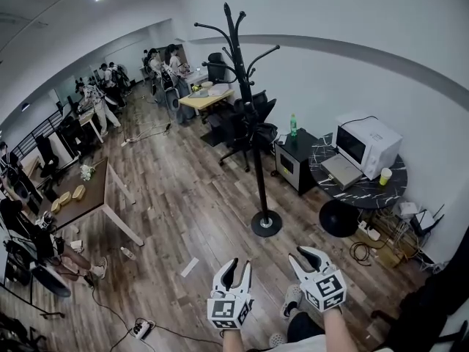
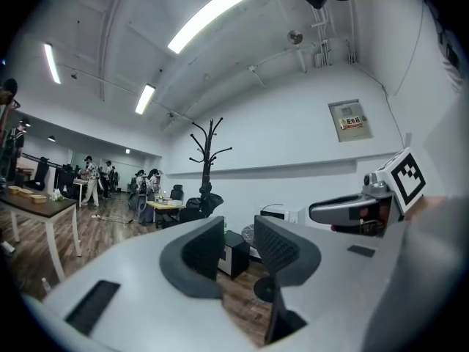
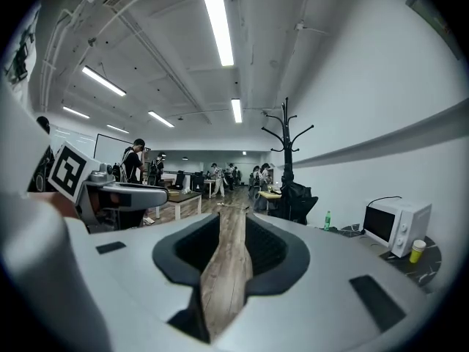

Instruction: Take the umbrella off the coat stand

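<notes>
Both grippers stand with fingers wide and hold nothing. Between its pads the left gripper [image 1: 239,264] frames only floor and a black cabinet [image 1: 297,163] far off, and the right gripper [image 1: 305,255] frames only a strip of wooden floor. Neither touches anything. One coat stand [image 1: 258,160] rises ahead, well apart from both, its foot beside a round dark table [image 1: 366,191]. The umbrella [image 3: 297,200] seems to be the dark bundle at the pole's middle, though it merges with the black chairs behind. One white microwave [image 1: 366,145] and one yellow cup [image 1: 385,175] sit on the table, and one green bottle [image 1: 293,125] on the cabinet. No writing reads — only square black-and-white markers on the two cubes, and a wall panel [image 2: 348,119] with a label too small to make out
</notes>
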### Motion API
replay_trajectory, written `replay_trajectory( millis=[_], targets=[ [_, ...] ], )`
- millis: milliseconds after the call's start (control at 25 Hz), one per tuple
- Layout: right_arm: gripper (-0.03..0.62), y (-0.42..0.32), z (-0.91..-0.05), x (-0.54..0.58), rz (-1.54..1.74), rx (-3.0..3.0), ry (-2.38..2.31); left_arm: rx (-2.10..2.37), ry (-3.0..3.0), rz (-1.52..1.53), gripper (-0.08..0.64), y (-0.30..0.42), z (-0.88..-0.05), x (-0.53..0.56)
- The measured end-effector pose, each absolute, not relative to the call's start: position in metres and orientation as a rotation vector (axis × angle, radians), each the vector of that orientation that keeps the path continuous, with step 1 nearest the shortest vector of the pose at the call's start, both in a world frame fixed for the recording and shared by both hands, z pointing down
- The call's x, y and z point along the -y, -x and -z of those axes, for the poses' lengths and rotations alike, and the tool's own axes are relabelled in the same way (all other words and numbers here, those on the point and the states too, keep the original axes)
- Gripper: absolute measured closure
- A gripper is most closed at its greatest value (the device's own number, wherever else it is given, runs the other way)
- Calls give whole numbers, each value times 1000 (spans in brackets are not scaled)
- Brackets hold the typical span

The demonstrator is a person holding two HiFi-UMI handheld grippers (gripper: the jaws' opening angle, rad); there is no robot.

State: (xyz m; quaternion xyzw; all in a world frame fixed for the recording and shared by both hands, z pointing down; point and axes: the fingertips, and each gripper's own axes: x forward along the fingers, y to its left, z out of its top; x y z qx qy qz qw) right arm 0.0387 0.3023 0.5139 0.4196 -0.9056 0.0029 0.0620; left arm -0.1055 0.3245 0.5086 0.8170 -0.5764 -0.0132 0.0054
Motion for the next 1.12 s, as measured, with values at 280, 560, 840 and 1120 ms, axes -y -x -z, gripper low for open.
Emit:
replay_trajectory(
  millis=[280,560,840,1120],
  targets=[
    [474,-29,-508,-251,1,2760,-1257,1838,-2541,39,425,116,-505,-277],
    [476,-18,-503,-185,-9,2778,-1264,1852,-2547,37,425,131,-495,-212],
    [476,-14,-477,-112,-7,2782,-1288,1827,-2587,54,425,134,-464,-135],
    [476,-15,-473,-34,-33,2787,-1295,1805,-2593,11,425,130,-459,-63]
  ],
)
